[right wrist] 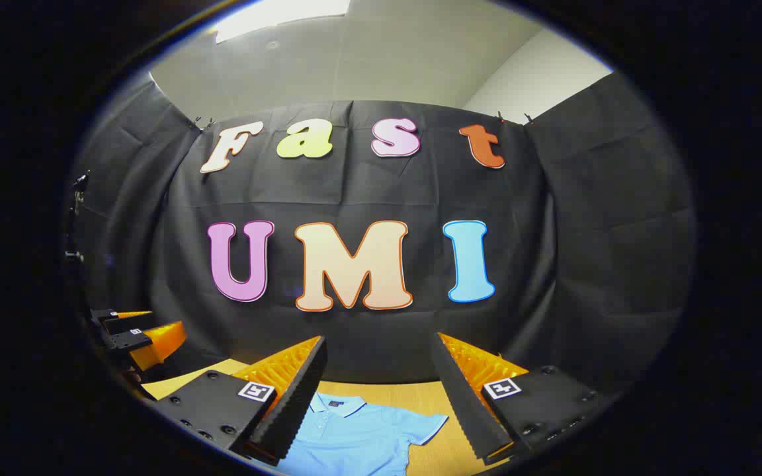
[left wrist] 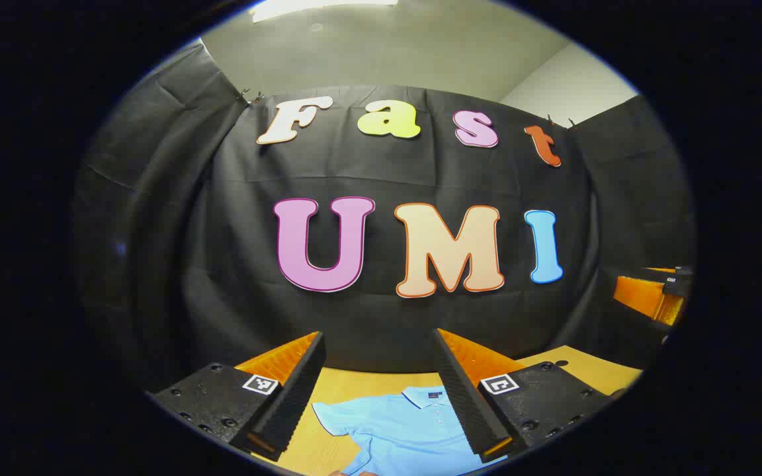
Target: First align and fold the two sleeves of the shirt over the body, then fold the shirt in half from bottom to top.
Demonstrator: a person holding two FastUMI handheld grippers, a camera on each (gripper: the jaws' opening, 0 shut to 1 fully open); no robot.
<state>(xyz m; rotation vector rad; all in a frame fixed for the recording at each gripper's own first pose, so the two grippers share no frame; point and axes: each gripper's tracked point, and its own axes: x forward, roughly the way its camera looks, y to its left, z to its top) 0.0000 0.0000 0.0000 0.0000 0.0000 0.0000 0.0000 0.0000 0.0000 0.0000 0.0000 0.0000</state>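
Left gripper [left wrist: 378,390]: we see its two fingers spread wide at the bottom of the left gripper view, gripping nothing, raised above the table. Each finger is a wedge with a finely ribbed inner pad and a flat, bolted base plate carrying a small square marker.

Right gripper [right wrist: 378,396]: in the right gripper view its fingers are parted just as wide, with nothing between them. They have the same ribbed wedge shape and square markers.

Other gripper seen afar: we make out the right gripper at the right edge of the left gripper view, and the left gripper at the lower left edge of the right gripper view. Both are small and partly cut off, so we cannot tell their opening from there.

Polo shirt [left wrist: 401,433]: light blue, soft knit, lying flat on the table, in the bottom centre of both views, in the gap between the fingers. We see a collar with thin pale trim, a buttoned placket and one short sleeve spread out in each view. Its lower body is cut off by the frame edge, and the fingers hide parts of its sides.

Table [left wrist: 348,383]: smooth, yellowish wood-look top, showing only as a narrow strip at the bottom.

Booth wall [left wrist: 222,231]: black, creased cloth, pinned up with clips at its top edge.

Ceiling [left wrist: 381,46]: plain and pale, with a bright light panel cut off at the top.
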